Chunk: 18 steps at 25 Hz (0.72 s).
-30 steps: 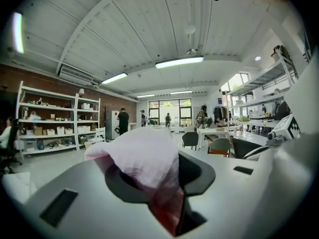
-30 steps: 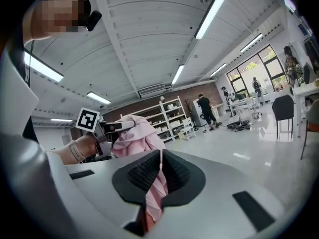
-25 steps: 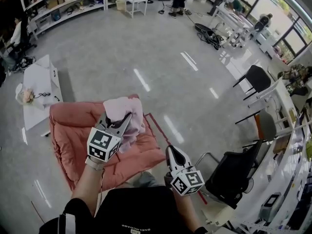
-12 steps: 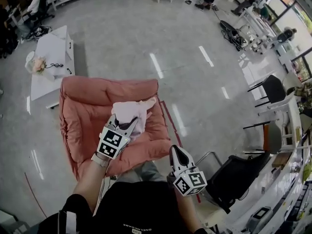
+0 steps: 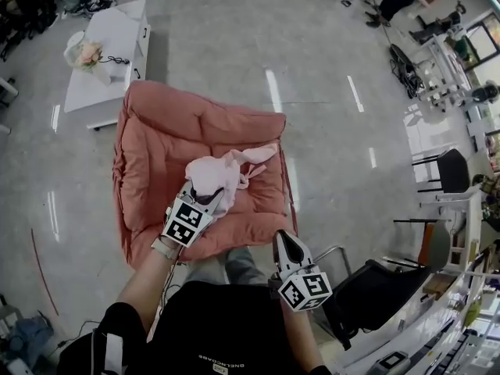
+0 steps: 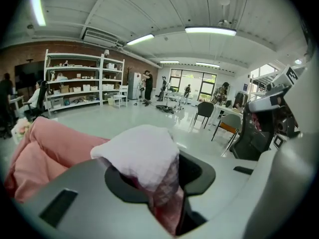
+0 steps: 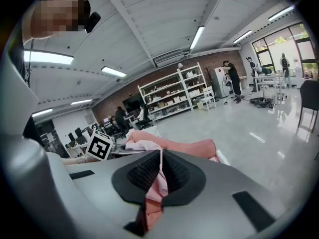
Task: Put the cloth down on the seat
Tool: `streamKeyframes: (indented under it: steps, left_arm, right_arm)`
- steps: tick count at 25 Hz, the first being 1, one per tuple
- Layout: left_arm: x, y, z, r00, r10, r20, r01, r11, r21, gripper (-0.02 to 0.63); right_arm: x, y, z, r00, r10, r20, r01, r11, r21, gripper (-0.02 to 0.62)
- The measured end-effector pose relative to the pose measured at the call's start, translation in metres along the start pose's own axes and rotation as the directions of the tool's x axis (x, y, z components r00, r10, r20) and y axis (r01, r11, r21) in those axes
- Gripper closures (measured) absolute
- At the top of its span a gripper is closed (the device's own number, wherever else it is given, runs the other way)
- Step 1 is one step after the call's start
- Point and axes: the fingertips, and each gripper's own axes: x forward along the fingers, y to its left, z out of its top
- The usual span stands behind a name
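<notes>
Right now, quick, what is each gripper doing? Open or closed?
Left gripper: closed, holding the pale pink cloth.
Right gripper: closed, holding nothing.

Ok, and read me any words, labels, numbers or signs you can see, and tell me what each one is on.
No text here can be read for certain.
Small white print on the person's black shirt: too small and blurred to read.
Cubes on the left gripper and right gripper: square markers only, no letters.
Boxes on the shelves: too small to read.
</notes>
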Motion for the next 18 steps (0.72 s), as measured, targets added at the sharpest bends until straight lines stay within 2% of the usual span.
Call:
streamKeyframes:
  steps: [9,13,18]
  left_arm:
    - [0.0,0.022,-0.089,0.998,0.037,-0.049,-0.043,0.993,-0.114,0.465]
    - [0.007,0.035,-0.118,0.995,0.061,-0.078,-0.072,0.987,-0.142,0.46]
    - [0.019,0.053,-0.15,0.992,0.064,-0.105,-0.086,0.973,-0.214,0.445]
  right_arm:
    - [0.04,0.023,-0.053,0.988,0.074,-0.137,-0.083,0.995,-0.062,0.561]
    - [0.048,0.036,-0.067,0.979,0.103,-0.175,-0.118,0.99,-0.08,0.561]
    - [0.053,0.039,-0.09,0.968,0.111,-0.226,-0.135,0.987,-0.091,0.561]
